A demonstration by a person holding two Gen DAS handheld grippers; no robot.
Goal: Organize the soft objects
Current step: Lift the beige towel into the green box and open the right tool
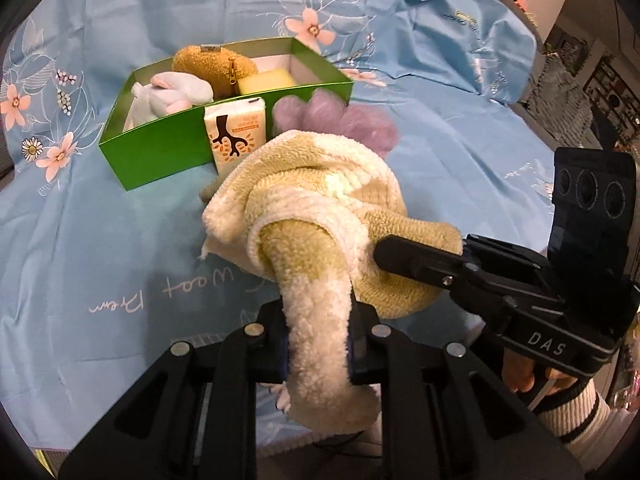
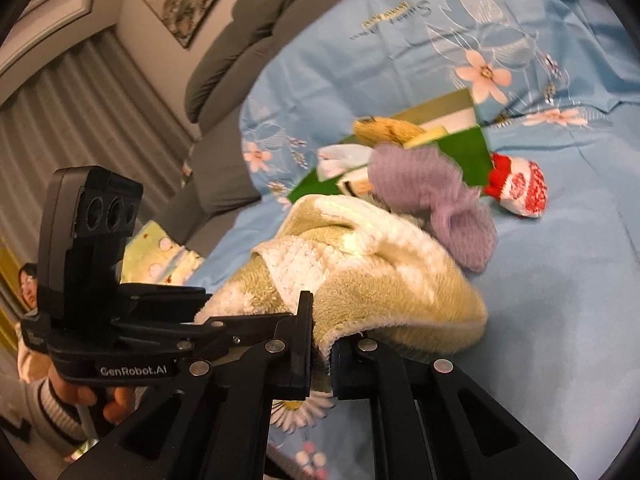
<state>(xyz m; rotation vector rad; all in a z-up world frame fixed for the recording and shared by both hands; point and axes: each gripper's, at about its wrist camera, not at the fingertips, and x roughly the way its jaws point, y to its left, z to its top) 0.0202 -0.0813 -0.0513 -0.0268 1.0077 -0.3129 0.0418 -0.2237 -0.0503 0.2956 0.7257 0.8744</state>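
**Desk:** Where does the towel sit against the two tools?

**Photographer:** The cream-and-yellow towel (image 1: 320, 216) is bunched over the blue flowered cloth (image 1: 100, 240), caught from both sides. The left gripper (image 1: 318, 344) is pressed onto a cream roll of it, which runs straight down between the pads. The right gripper (image 2: 320, 354) pinches the towel's green hem; in the left view its black finger reaches in from the right and presses against the bundle.

**Desk:** And the count?

**Photographer:** One towel, two grippers, one green box (image 1: 168, 148) beyond the towel. Inside it: one brown fuzzy pouch (image 1: 212, 66) with a zipper, one pale blue-and-pink plush (image 1: 176, 94), one yellow sponge (image 1: 266, 82). One tissue pack (image 1: 236, 136) stands against the box's near wall, one purple puff (image 1: 332, 118) lies just beside it, touching the towel's far edge. One red-and-white sock (image 2: 520, 188) lies on the cloth past the box's corner, seen only from the right.

**Desk:** Anything unclear?

**Photographer:** The towel hides the pack's lower corner and part of the puff. The right view is motion-blurred, so the box's contents smear there. Whether the towel's underside touches the cloth cannot be told.
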